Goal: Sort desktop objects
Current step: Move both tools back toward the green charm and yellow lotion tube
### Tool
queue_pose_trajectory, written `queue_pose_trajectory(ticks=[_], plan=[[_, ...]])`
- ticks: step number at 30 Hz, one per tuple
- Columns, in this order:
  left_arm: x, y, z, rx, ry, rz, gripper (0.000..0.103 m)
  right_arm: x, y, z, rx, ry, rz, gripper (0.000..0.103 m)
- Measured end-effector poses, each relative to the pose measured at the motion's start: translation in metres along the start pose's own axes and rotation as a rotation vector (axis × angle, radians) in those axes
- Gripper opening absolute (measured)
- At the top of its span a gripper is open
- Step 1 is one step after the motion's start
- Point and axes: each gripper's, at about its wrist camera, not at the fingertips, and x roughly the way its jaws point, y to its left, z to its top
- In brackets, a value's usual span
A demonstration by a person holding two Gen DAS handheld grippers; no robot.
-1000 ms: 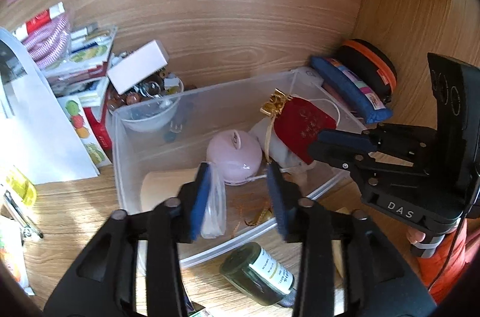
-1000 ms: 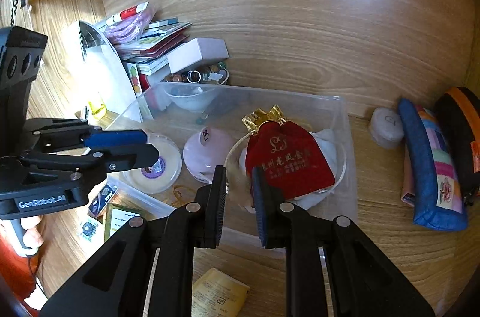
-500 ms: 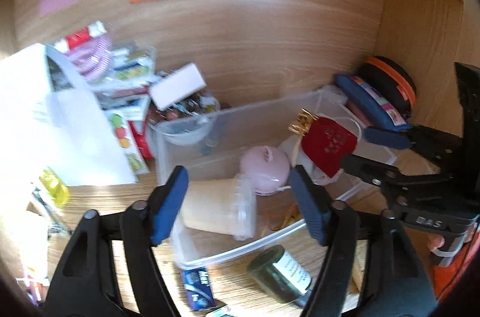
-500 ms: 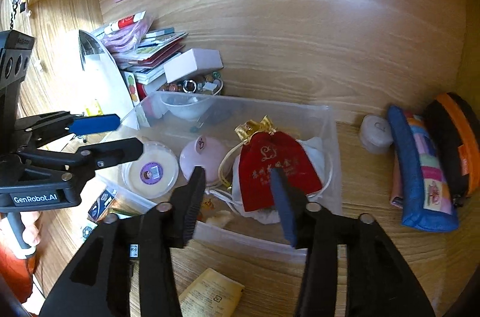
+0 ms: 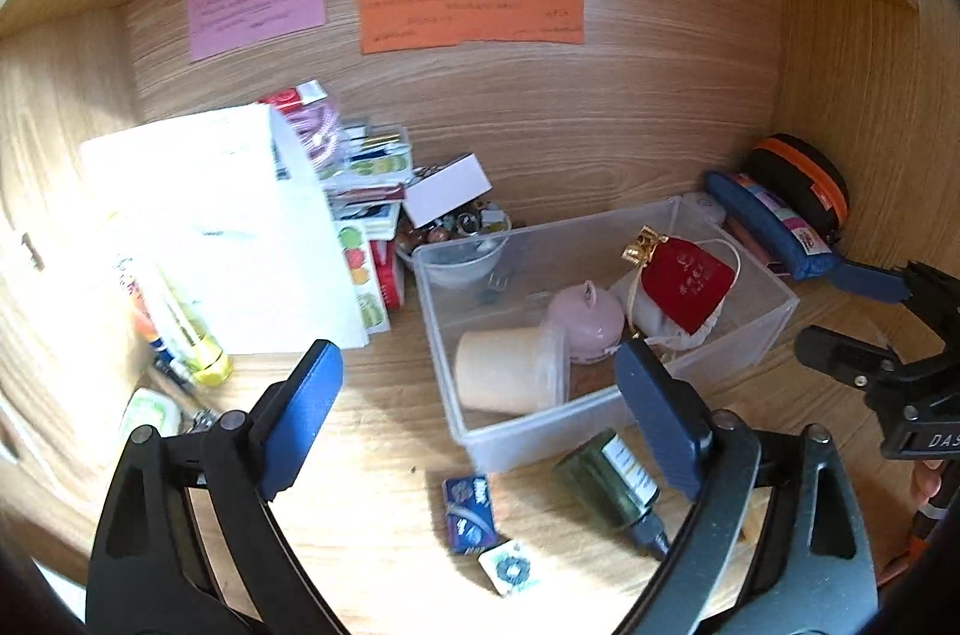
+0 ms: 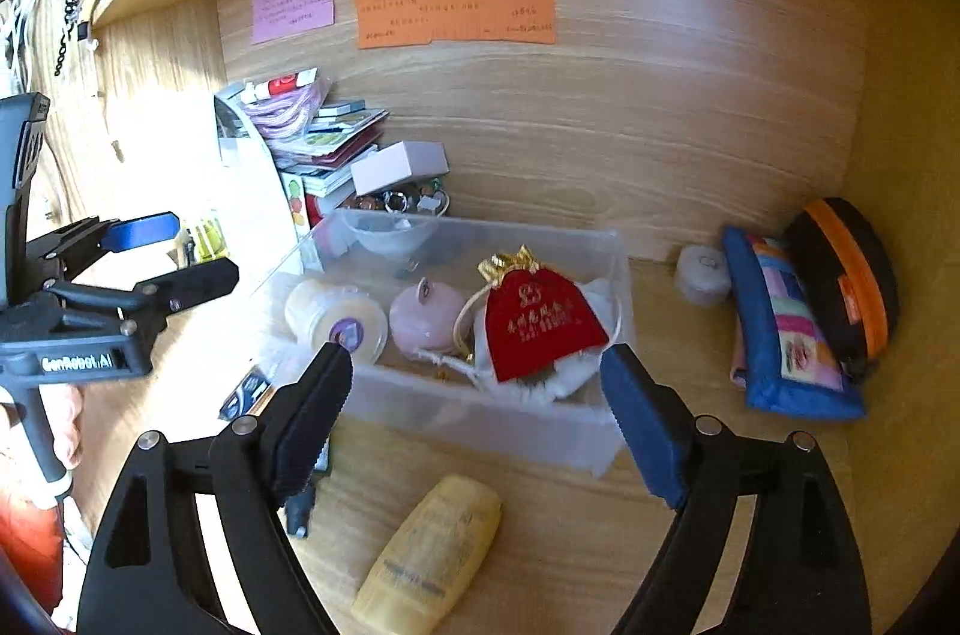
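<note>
A clear plastic bin (image 5: 774, 317) stands on the wooden desk. In it a cream jar (image 5: 510, 371) lies on its side, beside a pink round pot (image 5: 585, 323) and a red pouch (image 5: 684, 284) on a white cloth bag. My left gripper (image 5: 477, 359) hovers in front of the bin's near left corner, its jaws opening, nothing between the pads. My right gripper (image 6: 474, 356) hangs before the bin (image 6: 480, 419) and the red pouch (image 6: 537, 329), its jaws opening too and holding nothing. Each gripper shows at the edge of the other's view.
In front of the bin lie a dark green bottle (image 5: 606, 479), a blue packet (image 5: 471, 512) and a yellow tube (image 6: 432, 551). A blue pencil case (image 6: 780, 329) and a black-orange case (image 6: 846, 275) sit right. White paper (image 5: 228, 227), stacked books and a bead bowl (image 5: 462, 239) crowd the left.
Both grippers have opened wide and drawn back and up from the bin. The cream jar, earlier between the left pads, now lies free in the bin.
</note>
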Motion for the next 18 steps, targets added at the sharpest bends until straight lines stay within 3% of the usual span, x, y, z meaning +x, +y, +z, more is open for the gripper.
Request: queue_pose_trajectory(ticks=[7,18], plan=[[-0.006,0.020,-0.023,-0.029,0.038,0.024,0.095,-0.012,-0.001,-0.024,0.040,0.024,-0.004,0.083],[0.024,0.028,-0.076,-0.074,0.205,0.005,0.095,0.004,-0.004,-0.063,0.079,0.134,-0.014,0.084]])
